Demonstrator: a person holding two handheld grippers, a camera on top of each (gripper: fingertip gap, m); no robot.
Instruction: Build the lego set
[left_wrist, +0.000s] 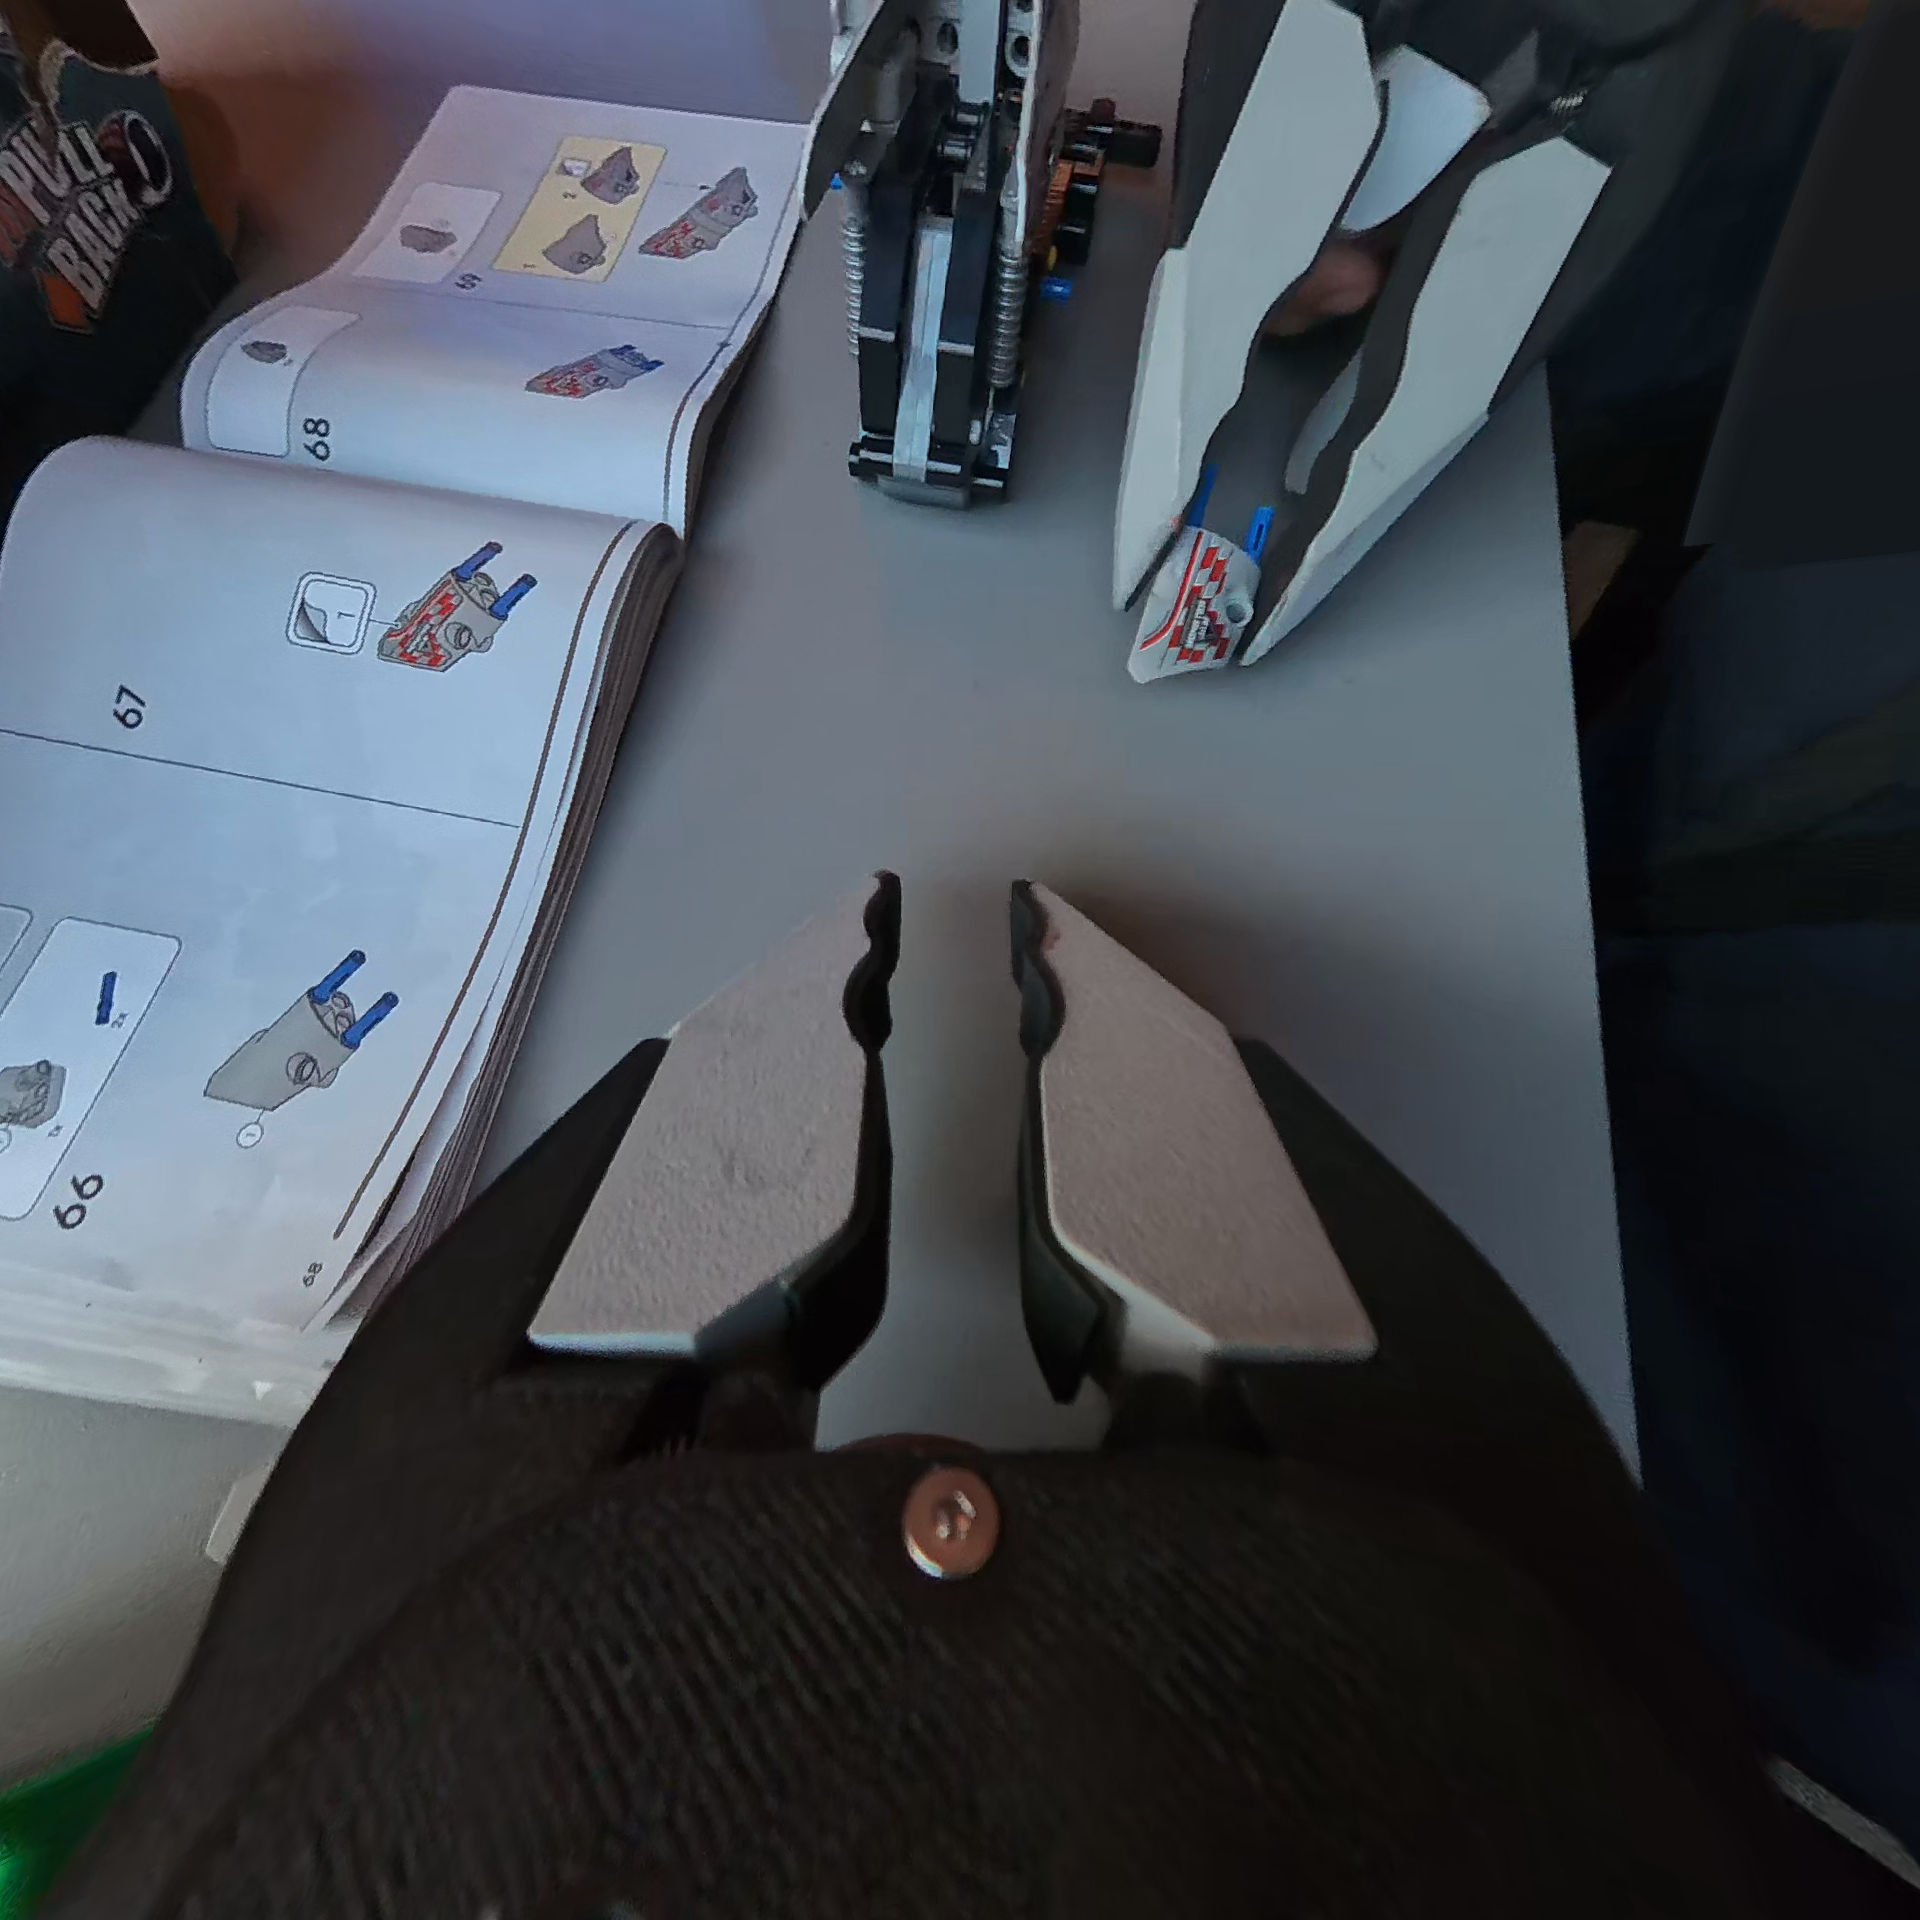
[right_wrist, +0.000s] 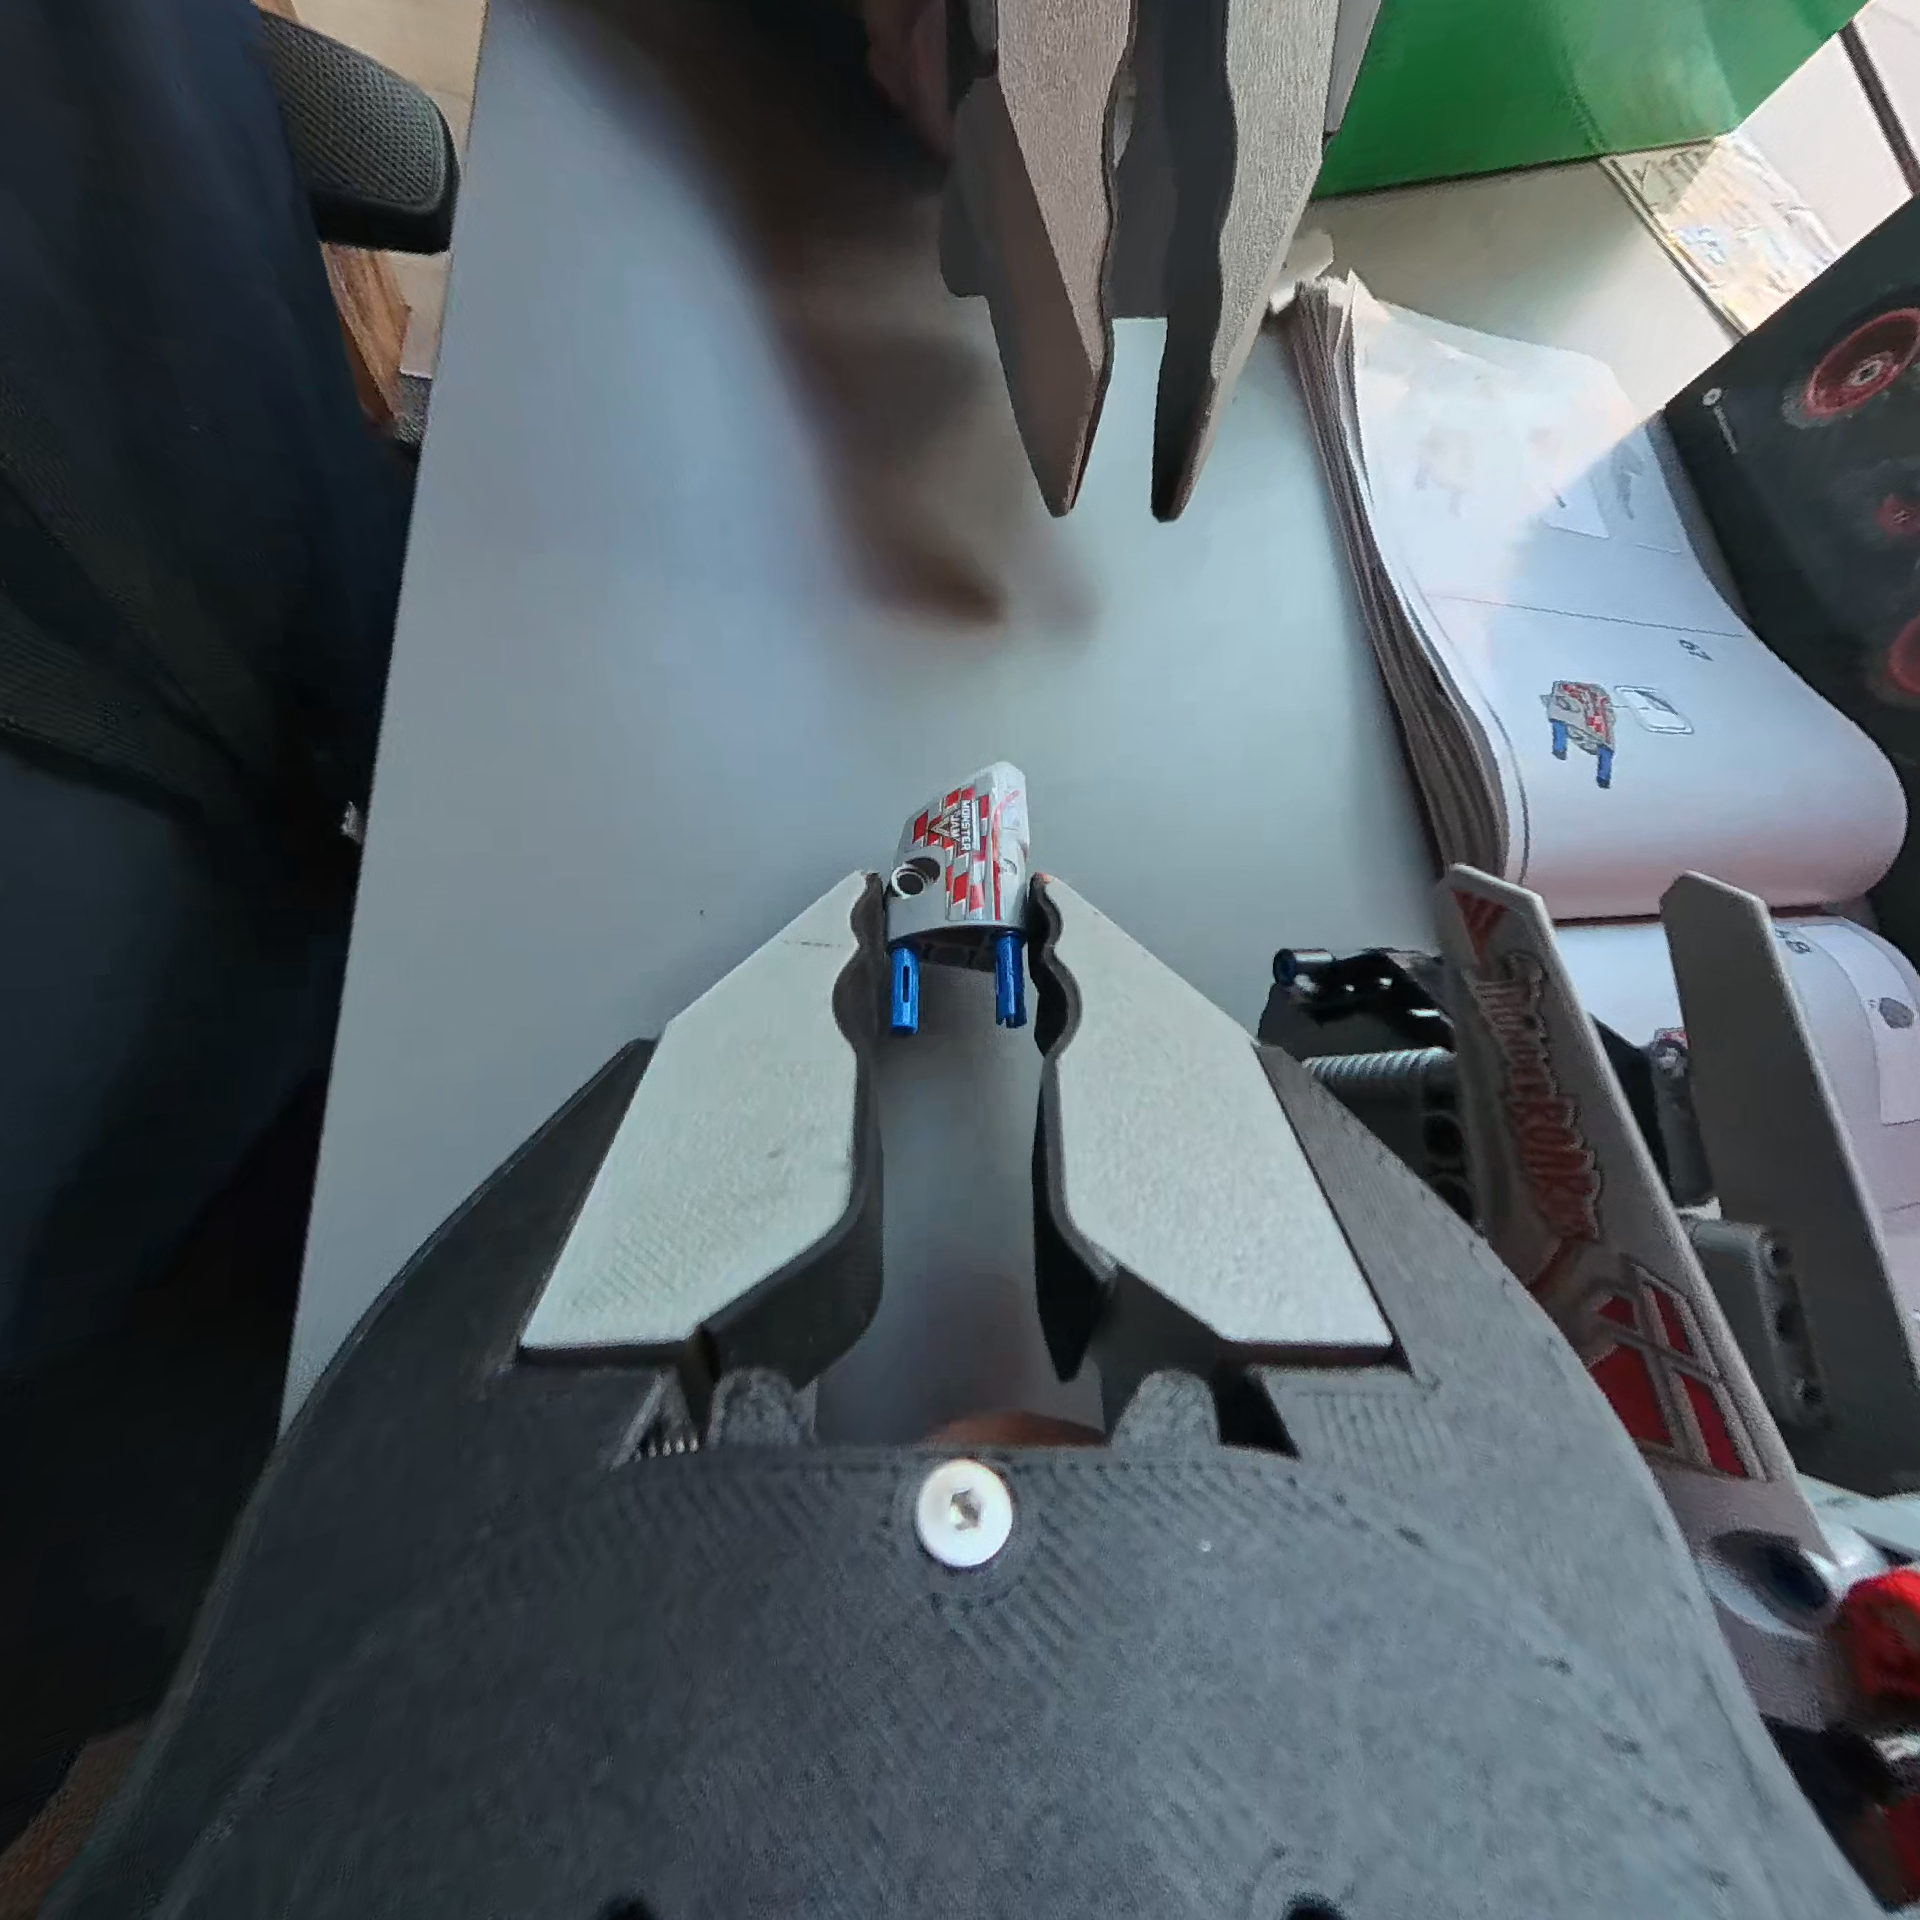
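A small grey panel piece (right_wrist: 961, 852) with a red-and-white sticker and two blue pins (right_wrist: 906, 987) sits between my right gripper's (right_wrist: 951, 888) fingertips, low over the grey table (right_wrist: 623, 623). The left wrist view shows the same piece (left_wrist: 1195, 608) in the right gripper (left_wrist: 1195, 623), pins pointing up. My left gripper (left_wrist: 954, 891) is open and empty above the bare table (left_wrist: 935, 707); in the right wrist view it (right_wrist: 1112, 511) hangs beyond the piece. The part-built model (left_wrist: 935, 312) stands on end at the back; it is beside my right gripper in the right wrist view (right_wrist: 1538, 1122).
An open instruction booklet (left_wrist: 364, 675) lies along the left, also in the right wrist view (right_wrist: 1610, 727). The set's dark box (left_wrist: 83, 208) stands behind it. A green box (right_wrist: 1558, 83) is farther off. The table edge (left_wrist: 1574, 831) runs close on the right. The gap from one gripper's tips to the other's is roughly 9 cm.
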